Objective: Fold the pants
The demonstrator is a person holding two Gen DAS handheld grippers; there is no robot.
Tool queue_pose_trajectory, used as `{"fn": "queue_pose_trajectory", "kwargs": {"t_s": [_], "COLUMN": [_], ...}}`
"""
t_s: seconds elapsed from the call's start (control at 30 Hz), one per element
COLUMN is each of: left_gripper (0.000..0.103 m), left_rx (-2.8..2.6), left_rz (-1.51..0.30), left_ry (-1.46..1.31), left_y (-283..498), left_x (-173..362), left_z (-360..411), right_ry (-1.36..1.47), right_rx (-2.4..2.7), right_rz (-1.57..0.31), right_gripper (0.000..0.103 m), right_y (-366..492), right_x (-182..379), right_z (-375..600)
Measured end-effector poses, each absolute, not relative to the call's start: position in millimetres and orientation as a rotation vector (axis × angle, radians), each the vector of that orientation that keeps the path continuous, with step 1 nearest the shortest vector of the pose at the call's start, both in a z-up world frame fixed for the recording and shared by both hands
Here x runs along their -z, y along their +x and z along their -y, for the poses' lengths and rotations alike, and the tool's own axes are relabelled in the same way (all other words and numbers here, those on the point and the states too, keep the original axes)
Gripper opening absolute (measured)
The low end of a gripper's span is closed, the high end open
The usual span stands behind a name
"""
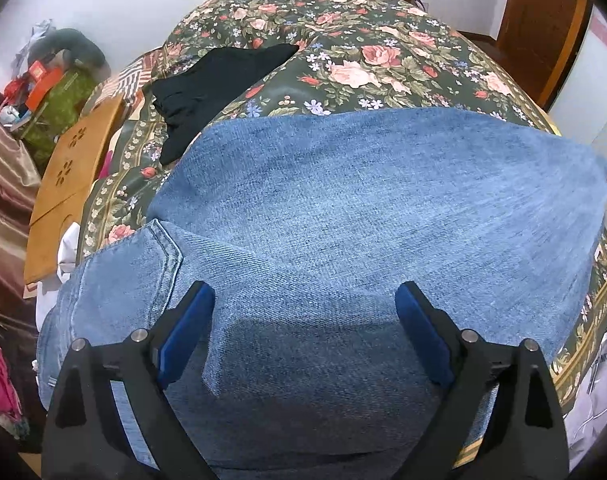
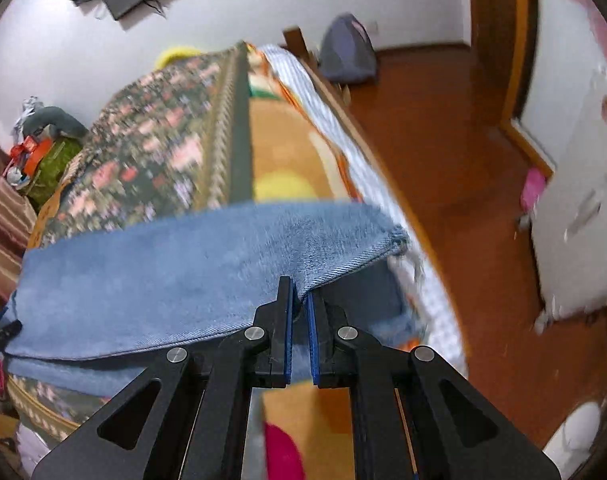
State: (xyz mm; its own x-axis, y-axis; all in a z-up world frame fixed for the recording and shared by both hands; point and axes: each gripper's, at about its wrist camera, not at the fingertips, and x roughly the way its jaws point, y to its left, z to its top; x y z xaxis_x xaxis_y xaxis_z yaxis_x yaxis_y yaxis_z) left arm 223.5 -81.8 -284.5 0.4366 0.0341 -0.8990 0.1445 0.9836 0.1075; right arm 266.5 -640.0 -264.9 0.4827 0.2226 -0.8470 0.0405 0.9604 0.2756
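Blue denim pants (image 1: 343, 208) lie across a floral bedspread (image 1: 343, 52), the waist and a back pocket (image 1: 143, 276) at the lower left. My left gripper (image 1: 305, 300) hovers over the denim near the waist, jaws wide apart with nothing between the blue pads (image 1: 419, 320). In the right wrist view, my right gripper (image 2: 299, 300) is shut on the edge of a pant leg (image 2: 207, 264) close to the frayed hem (image 2: 399, 240). That leg hangs lifted and stretched above the bed's side. The view there is blurred by motion.
A black garment (image 1: 219, 80) lies on the bedspread beyond the pants. A wooden board (image 1: 71, 188) leans at the bed's left side, with clutter (image 1: 43, 84) behind it. To the right are an orange-brown floor (image 2: 463, 160), a wooden door frame (image 2: 499, 40) and a backpack (image 2: 347, 52).
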Motion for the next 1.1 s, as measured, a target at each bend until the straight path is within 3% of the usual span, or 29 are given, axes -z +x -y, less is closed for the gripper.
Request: {"fn": "queue_pose_trajectory", "kwargs": {"t_s": [0.17,0.2,0.47,0.53,0.8,1.1], "left_gripper": [0.095,0.095,0.095,0.095,0.095,0.095], "left_rx": [0.093,0.099,0.104,0.073,-0.139,-0.272], "left_rz": [-1.096,-1.094,-0.98,-0.952,-0.909,-1.023], "left_ry": [0.163,0.164,0.123,0.099,0.04,-0.087], "left_y": [221,220,213,216,222,223], "left_x": [287,286,250,236,206,257], "left_z": [79,78,44,21,-104,-235], "right_ry": [0.229,0.217,0.123,0.095,0.005,-0.111], "right_rx": [-0.075,-0.065,-0.055,-0.097,-0.388,-0.67], "right_rz": [-1.123,-1.128,-1.088,-1.042,-0.882,-0.891], "right_gripper": [0.007,0.011,0.027,0.036,0.044,0.045], "right_y": [257,257,247,249,270,300], "right_x": [287,286,226,207,149,168], "right_z": [635,632,612,590,457,291]}}
